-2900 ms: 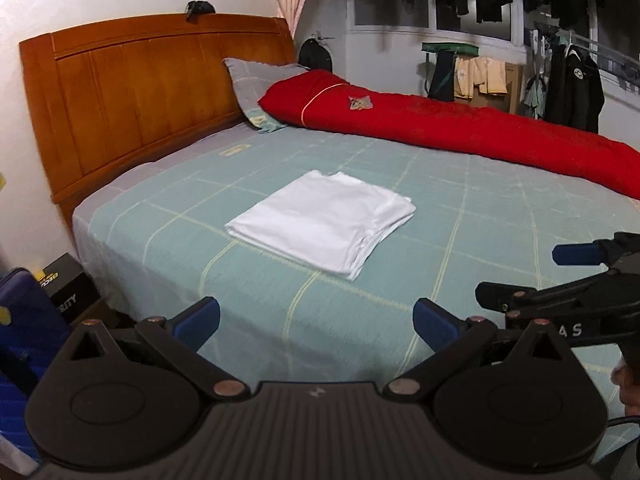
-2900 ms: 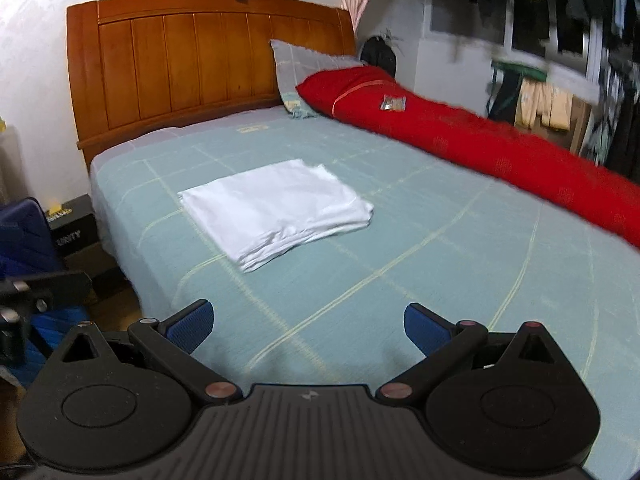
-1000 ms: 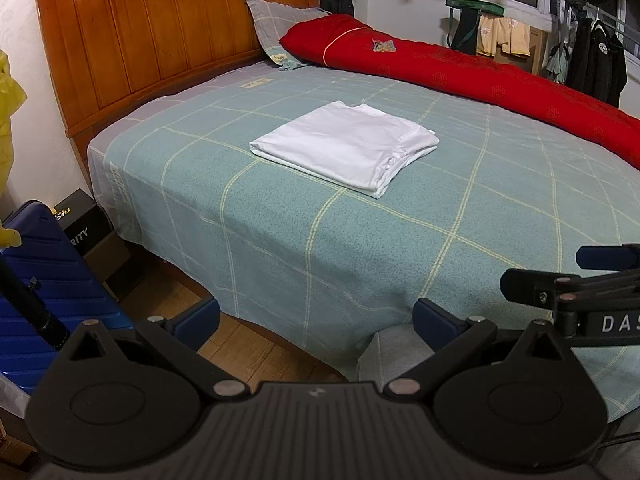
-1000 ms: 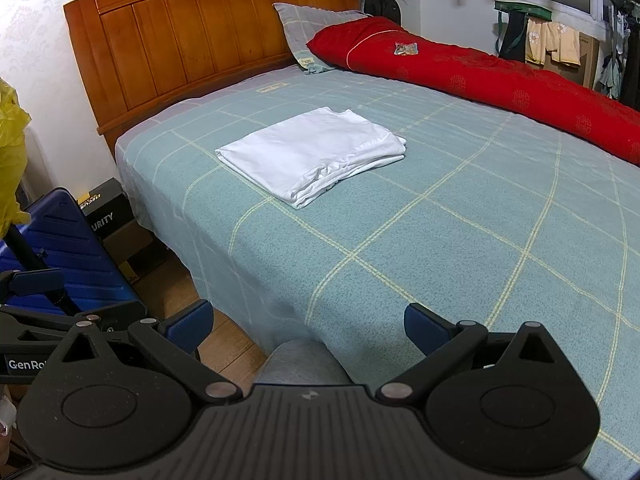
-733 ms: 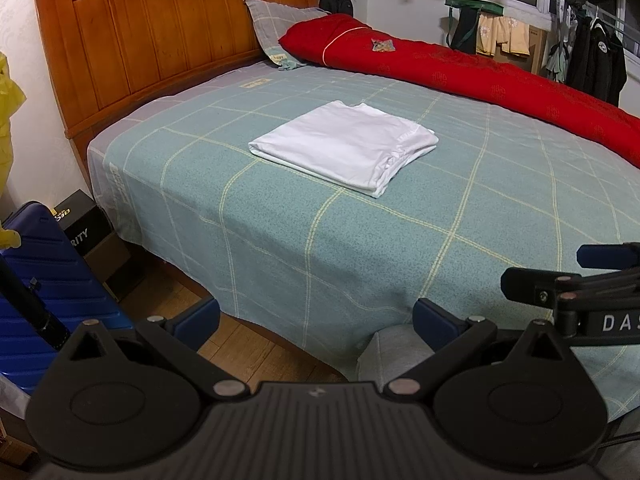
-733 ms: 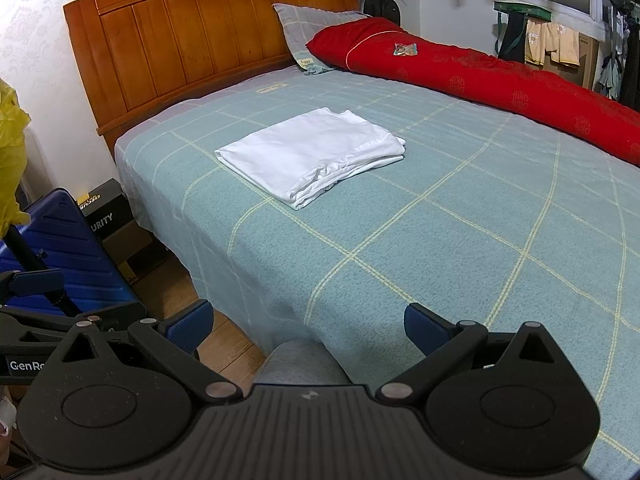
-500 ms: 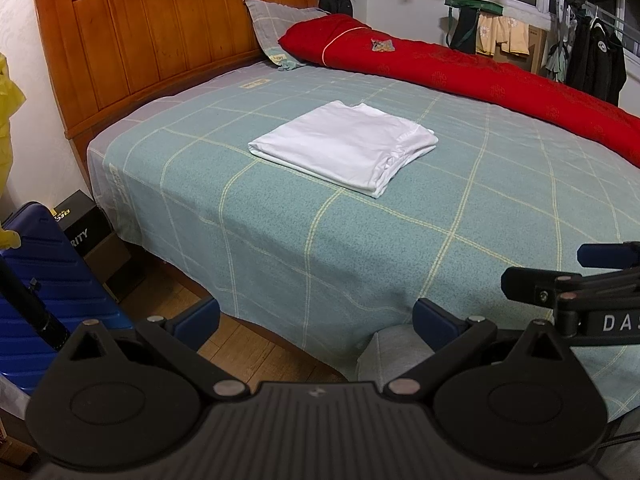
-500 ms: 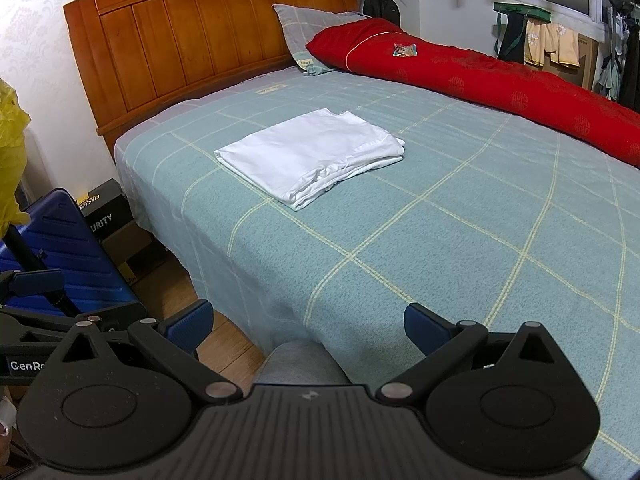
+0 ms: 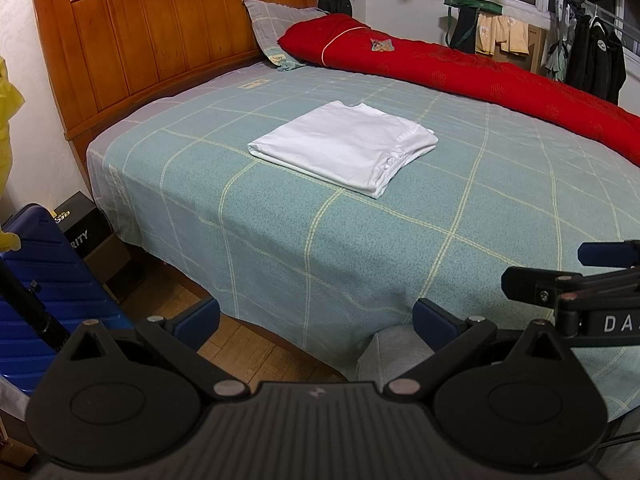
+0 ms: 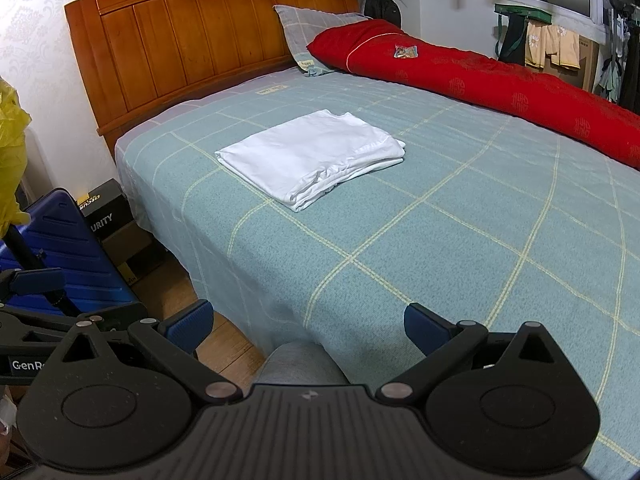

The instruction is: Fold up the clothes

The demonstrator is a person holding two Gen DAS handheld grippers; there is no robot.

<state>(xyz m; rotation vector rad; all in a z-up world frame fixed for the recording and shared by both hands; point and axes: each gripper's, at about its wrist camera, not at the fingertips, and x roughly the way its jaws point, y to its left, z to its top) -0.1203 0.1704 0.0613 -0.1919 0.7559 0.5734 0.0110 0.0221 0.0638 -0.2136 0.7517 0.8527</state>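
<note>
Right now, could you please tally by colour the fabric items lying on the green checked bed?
White: 1, the folded white garment
Red: 1, the long red quilt
Grey: 1, the grey checked pillow
Total: 3

Ahead: bed (image 9: 360, 240), teal checked cover, wooden headboard (image 9: 160, 40) far left. Red quilt (image 9: 480, 76) along far side, grey pillow (image 9: 276, 24) touching its head end. Blue suitcase (image 9: 40, 280) and black box (image 9: 84, 228) low left on floor
</note>
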